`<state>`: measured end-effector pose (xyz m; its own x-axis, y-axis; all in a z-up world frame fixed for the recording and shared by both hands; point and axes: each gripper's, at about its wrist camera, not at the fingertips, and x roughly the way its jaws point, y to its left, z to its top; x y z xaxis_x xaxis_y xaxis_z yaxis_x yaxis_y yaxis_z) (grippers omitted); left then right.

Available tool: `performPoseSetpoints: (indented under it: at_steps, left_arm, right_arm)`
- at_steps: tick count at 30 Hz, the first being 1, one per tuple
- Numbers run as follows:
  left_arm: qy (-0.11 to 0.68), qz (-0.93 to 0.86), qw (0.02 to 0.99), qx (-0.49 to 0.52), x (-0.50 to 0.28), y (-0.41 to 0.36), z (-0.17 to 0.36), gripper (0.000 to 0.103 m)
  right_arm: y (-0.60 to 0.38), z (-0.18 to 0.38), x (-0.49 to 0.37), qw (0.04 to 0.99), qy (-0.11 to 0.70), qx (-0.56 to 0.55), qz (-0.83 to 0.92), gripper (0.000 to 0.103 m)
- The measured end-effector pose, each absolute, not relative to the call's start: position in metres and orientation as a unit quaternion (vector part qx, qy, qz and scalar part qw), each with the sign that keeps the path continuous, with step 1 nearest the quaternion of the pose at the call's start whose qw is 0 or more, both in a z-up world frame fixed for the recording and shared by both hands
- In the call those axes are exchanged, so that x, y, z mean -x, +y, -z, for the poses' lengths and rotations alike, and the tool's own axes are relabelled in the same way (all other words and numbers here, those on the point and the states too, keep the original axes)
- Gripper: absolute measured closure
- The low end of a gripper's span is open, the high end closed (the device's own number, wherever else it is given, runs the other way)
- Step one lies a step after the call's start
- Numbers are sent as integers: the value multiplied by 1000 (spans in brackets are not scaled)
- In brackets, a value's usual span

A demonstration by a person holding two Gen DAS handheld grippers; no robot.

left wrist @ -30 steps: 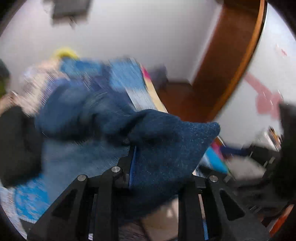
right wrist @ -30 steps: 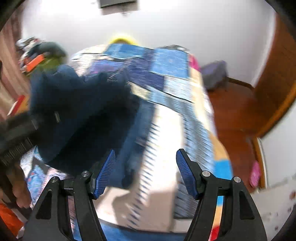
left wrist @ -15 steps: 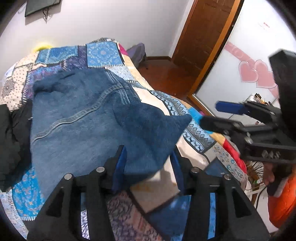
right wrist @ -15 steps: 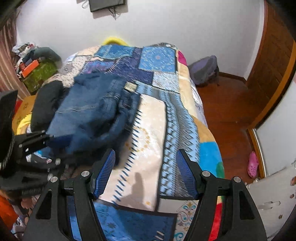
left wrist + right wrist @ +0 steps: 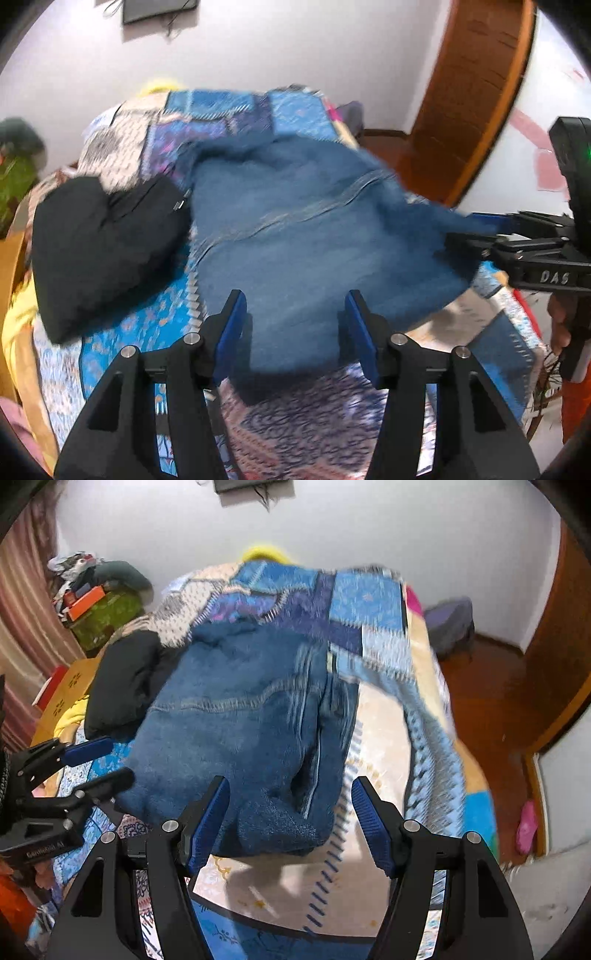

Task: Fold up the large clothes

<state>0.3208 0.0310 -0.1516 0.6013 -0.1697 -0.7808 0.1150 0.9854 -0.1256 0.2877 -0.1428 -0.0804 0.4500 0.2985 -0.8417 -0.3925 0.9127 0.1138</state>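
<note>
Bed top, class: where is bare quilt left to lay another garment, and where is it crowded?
Free: the quilt strip between the jeans and the door-side edge, plus the near corner. Crowded: the far side, where the black garment lies against the jeans.

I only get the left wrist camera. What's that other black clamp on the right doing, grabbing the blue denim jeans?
Observer: No. The right gripper is open. The folded near corner of the blue denim jeans lies between its jaws, ungripped.
Operator: Anything on the floor past the bed?
Observer: A pink slipper on the wooden floor, right of the patchwork bedspread.
Operator: And that green blur at left?
Observer: A green crate with a flat orange box on top, beside a striped curtain.
</note>
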Motion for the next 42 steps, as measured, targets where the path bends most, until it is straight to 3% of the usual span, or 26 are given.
performPoseSetpoints:
  at_steps: [5,8,19,27,33,37,42]
  left_arm:
    - [456,73,886,46,-314,44,180,44]
    - [454,78,886,54,-309,47,181,43]
    - [424,53,903,51,-325,80,152,43]
    - [438,49,891,105,-353,117,161,42]
    - [486,101,851,172,-380,121,192,42]
    - [498,138,821,242,-393,125,210,37]
    - [511,158,792,296,-412,128,231,30]
  right_arm:
    - [-153,100,-284,844,499,41,-192,37]
    - [-158,98,-280,849,496,37,-180,27]
    - [-139,74,-292,856,469,99,-193,27]
    - [-123,84,-330,828,502,100,-227,27]
    - [-139,110,-362,796,559,51,-226,27]
    - [-159,131,-377,771,589,-31,-241,17]
    - [-166,138,-382,764,587,-77,-257,13]
